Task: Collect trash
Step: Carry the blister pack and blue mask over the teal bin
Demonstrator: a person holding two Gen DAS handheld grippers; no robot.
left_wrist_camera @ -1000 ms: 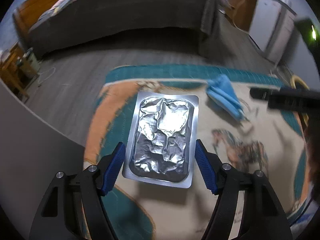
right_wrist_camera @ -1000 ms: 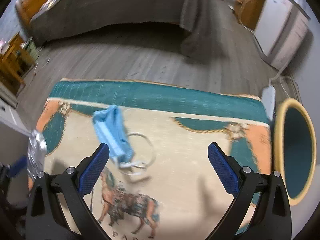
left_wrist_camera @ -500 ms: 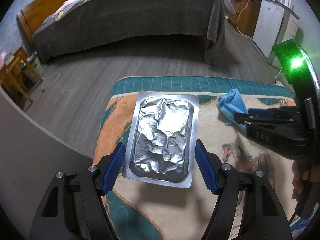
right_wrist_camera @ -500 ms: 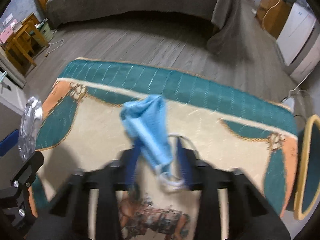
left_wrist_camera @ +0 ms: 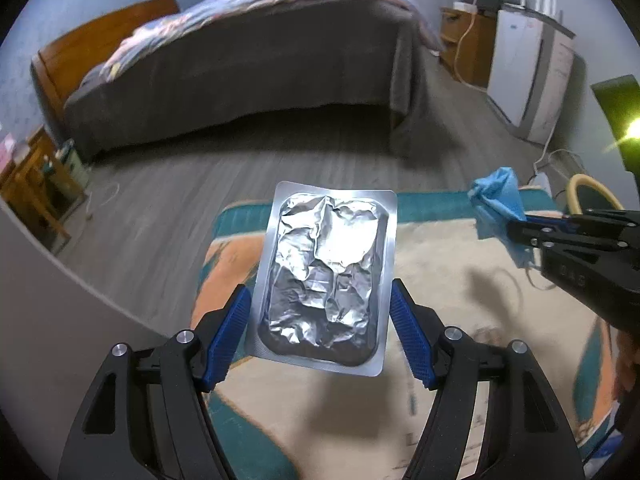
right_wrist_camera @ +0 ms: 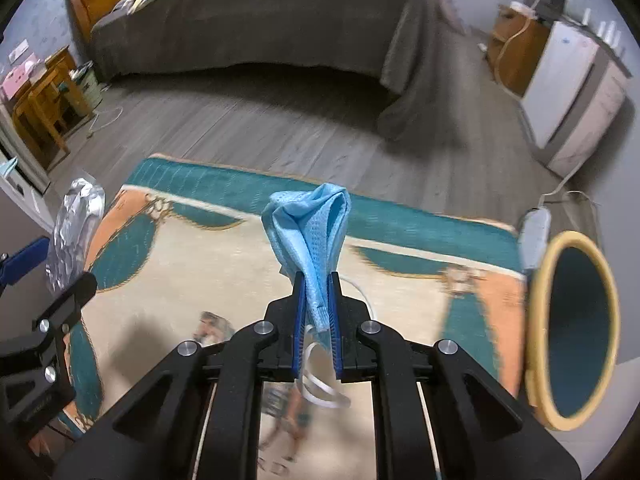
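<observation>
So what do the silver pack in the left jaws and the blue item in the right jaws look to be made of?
Silver pack: probably aluminium foil, shiny and creased, with a flat sealed rim. Blue item: looks like a non-woven fabric face mask, matte, limp, dimpled weave, white ear loops hanging below.

L gripper [left_wrist_camera: 320, 320] fingers spread wide, clamped; R gripper [right_wrist_camera: 316, 300] fingers just closed nearly together, clamped, both angled down.
</observation>
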